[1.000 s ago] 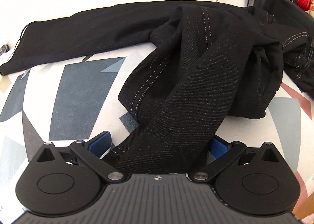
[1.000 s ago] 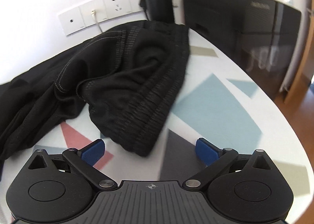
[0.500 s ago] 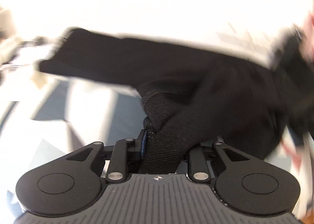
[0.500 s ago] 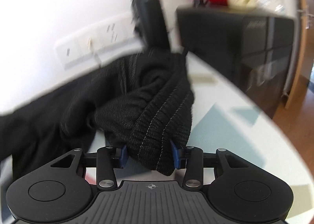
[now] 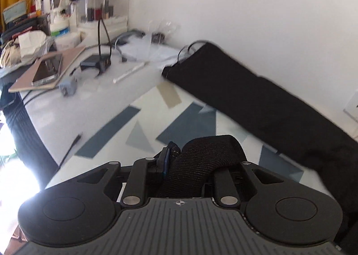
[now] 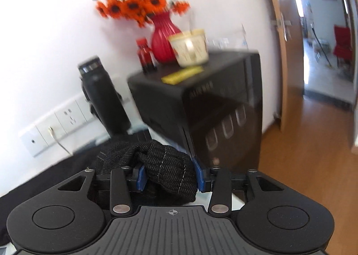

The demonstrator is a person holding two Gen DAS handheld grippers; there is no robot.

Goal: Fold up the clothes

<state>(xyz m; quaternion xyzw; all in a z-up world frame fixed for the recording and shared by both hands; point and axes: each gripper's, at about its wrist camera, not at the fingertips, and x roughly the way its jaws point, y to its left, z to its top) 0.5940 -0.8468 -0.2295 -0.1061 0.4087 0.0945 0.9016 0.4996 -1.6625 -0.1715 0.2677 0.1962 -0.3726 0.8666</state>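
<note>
A pair of black denim trousers with pale stitching lies across the table. In the left wrist view one trouser leg (image 5: 257,96) stretches flat along the wall. My left gripper (image 5: 190,163) is shut on a bunched strip of the same black cloth (image 5: 208,154), lifted off the patterned tabletop (image 5: 138,125). In the right wrist view my right gripper (image 6: 170,175) is shut on a thick wad of the trousers' waistband (image 6: 165,165), raised above the table. The blue pads (image 6: 140,176) press into the fabric from both sides.
Clutter fills the table's far left end: a phone on a board (image 5: 48,69), a charger with cables (image 5: 96,62), cosmetics and boxes (image 5: 67,9). On the right stand a black flask (image 6: 103,96), a black cabinet (image 6: 197,107) with a red vase (image 6: 164,38), wall sockets (image 6: 51,127) and an open doorway (image 6: 322,31).
Both grippers were open around the trousers a second ago; they have shut on the cloth and lifted it. The left view has swung left toward the clutter, the right view upward toward the cabinet.
</note>
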